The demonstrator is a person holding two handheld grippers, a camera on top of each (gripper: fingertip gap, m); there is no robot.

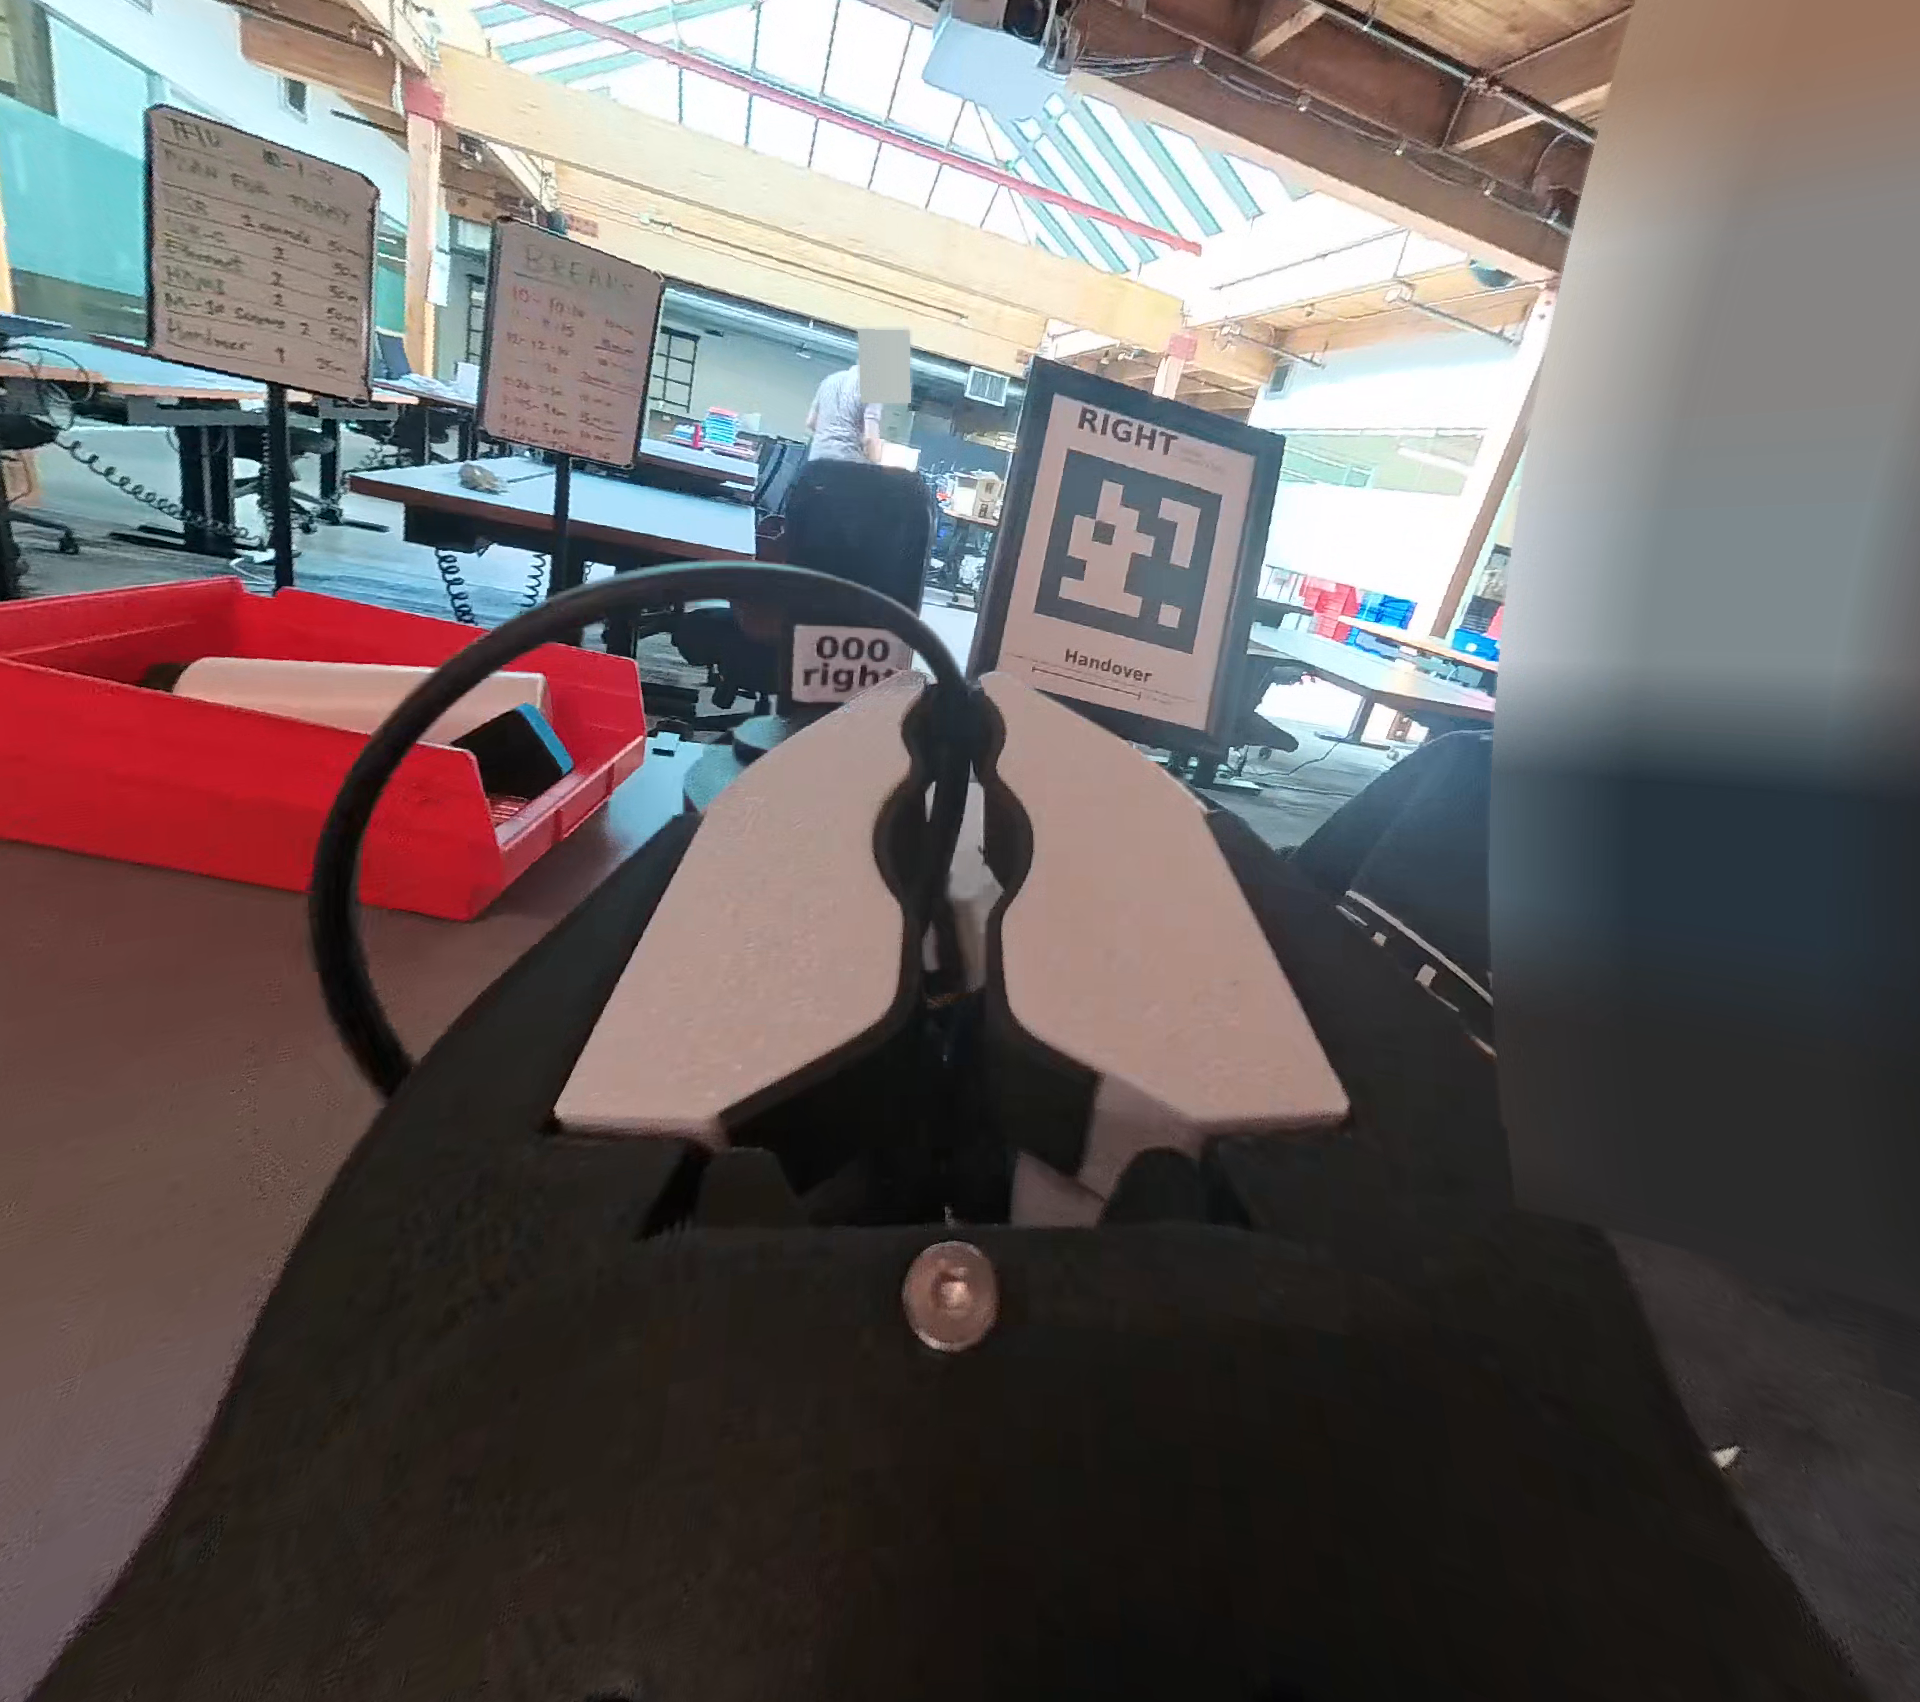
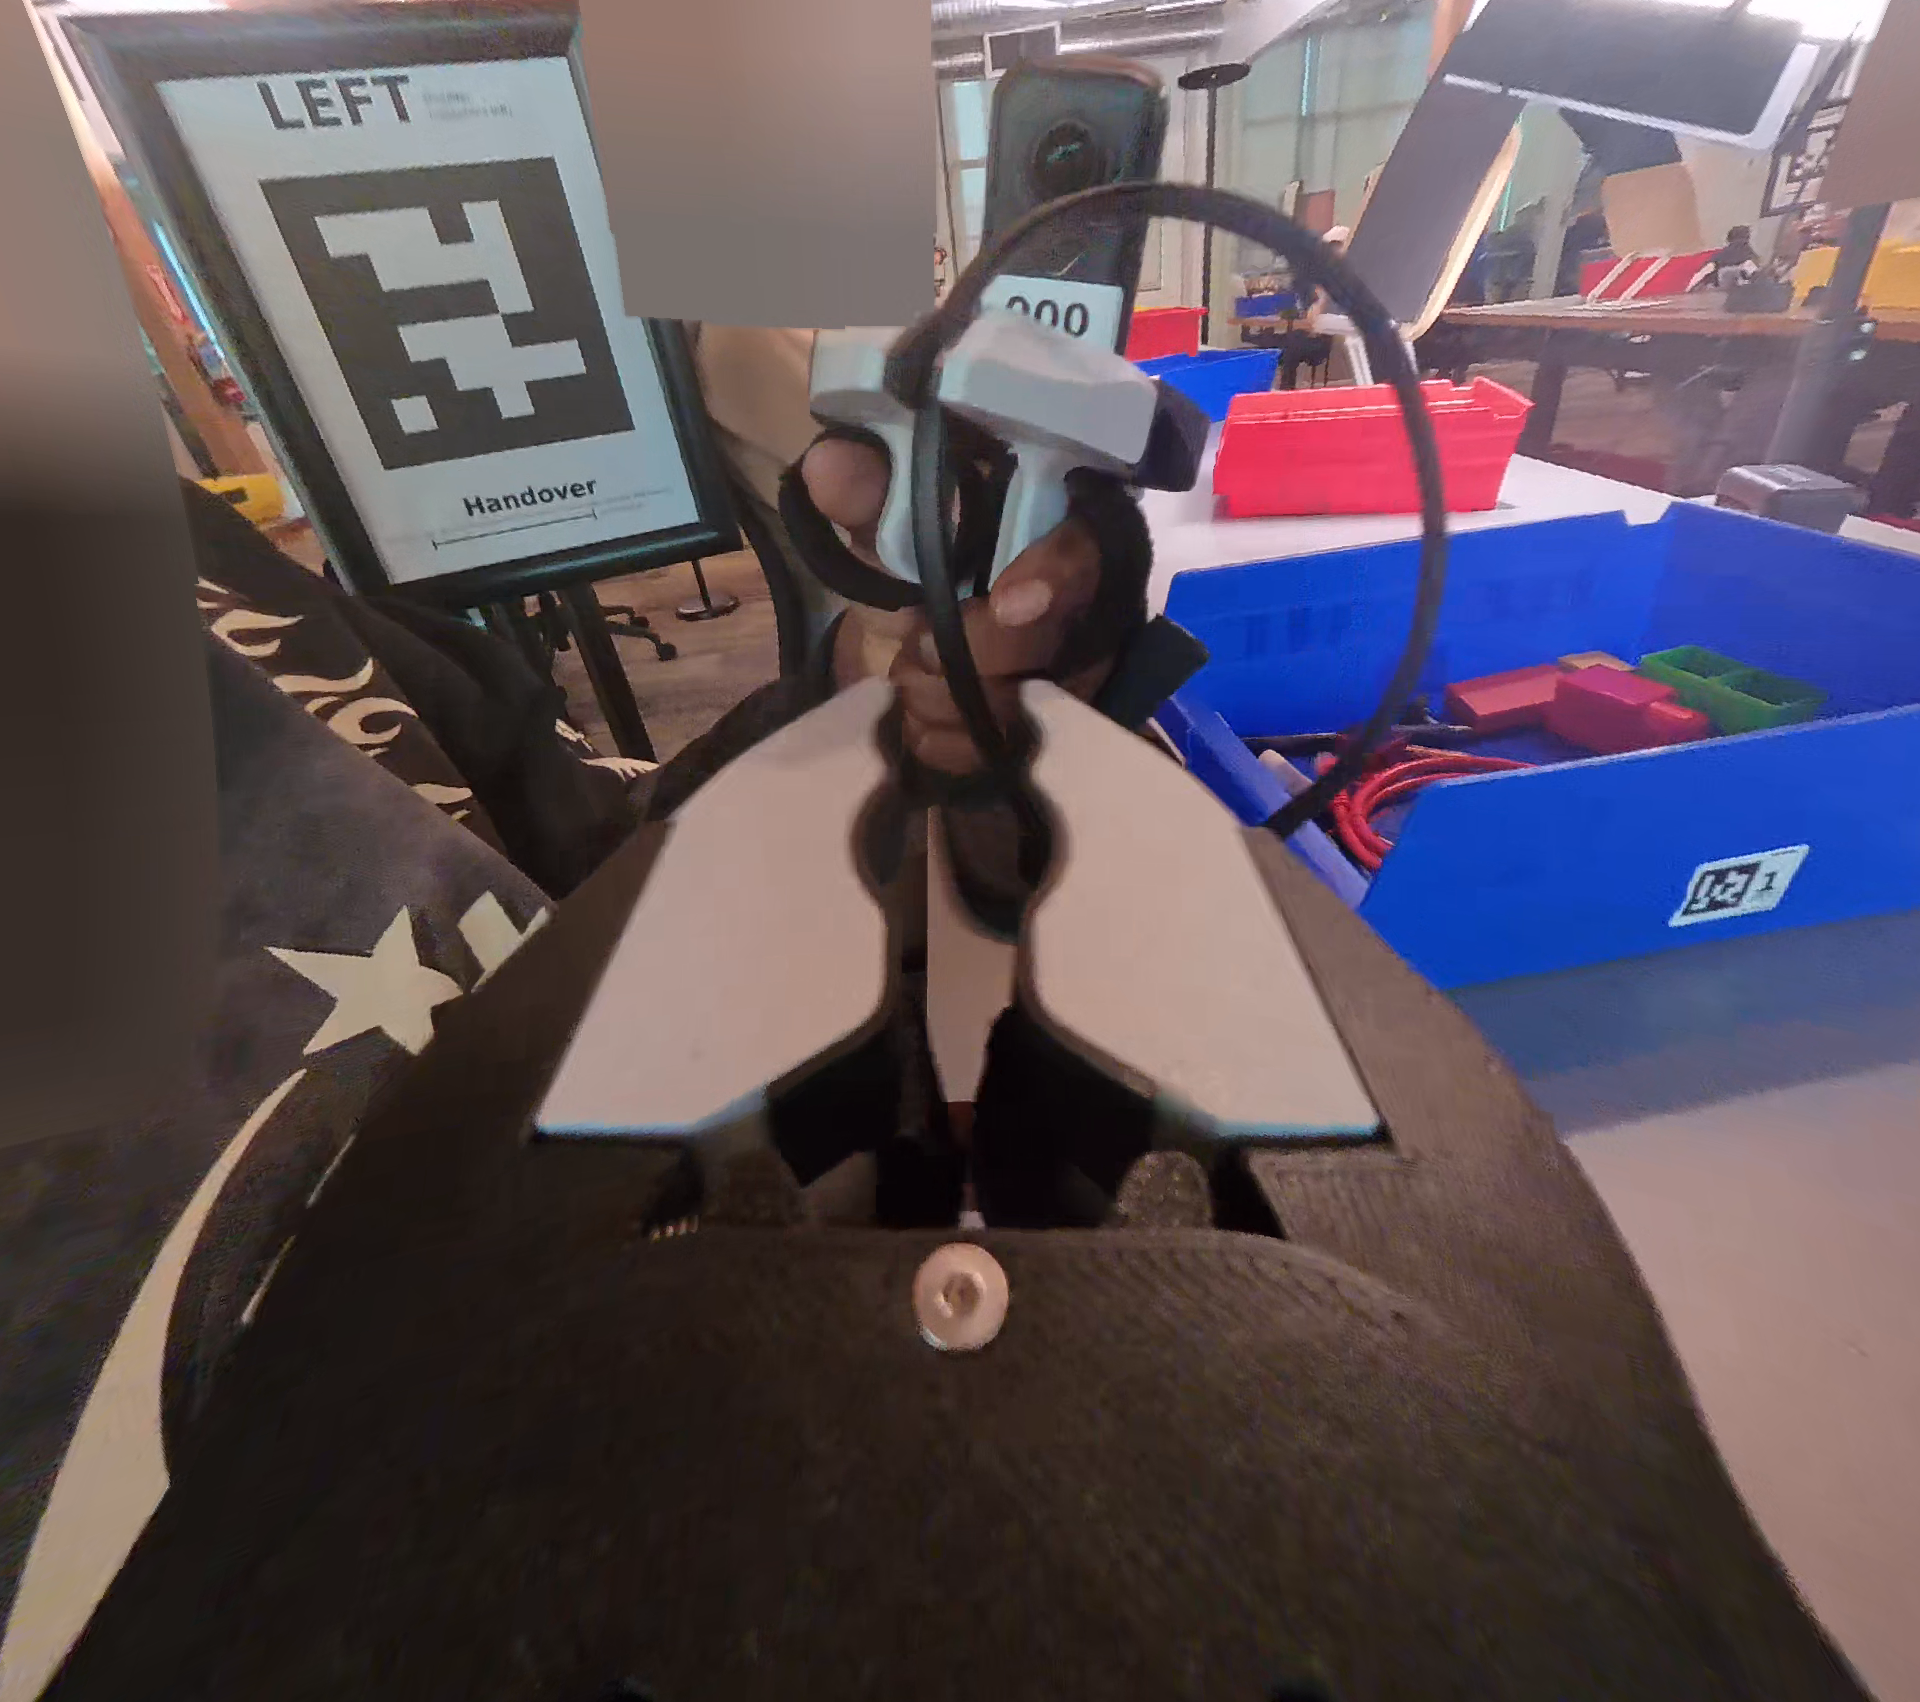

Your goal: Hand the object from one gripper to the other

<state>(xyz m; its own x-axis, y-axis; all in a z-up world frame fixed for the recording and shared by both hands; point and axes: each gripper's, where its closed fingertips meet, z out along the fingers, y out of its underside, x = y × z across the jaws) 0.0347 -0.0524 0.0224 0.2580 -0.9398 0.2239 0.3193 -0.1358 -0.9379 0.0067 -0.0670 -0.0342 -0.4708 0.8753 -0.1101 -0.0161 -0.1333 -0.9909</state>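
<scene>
Workshop benches behind — both the left gripper (image 1: 951,702) and right gripper (image 2: 961,707) clench the black cable loop (image 2: 1423,447).

Open-plan workshop: timber-beamed skylit ceiling (image 1: 935,94), worktables (image 1: 582,499), parts bins (image 2: 1662,800), whiteboards (image 1: 260,250).

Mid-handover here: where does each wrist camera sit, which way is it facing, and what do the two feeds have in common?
Left wrist view: on the left gripper, looking along its closed fingers past a red bin to a framed marker sign; only the gripper's body shows.
Right wrist view: on the right gripper, facing the person; a hand on the other gripper and a blue bin show.
Shared: the black cable, pinched by both grippers.
</scene>
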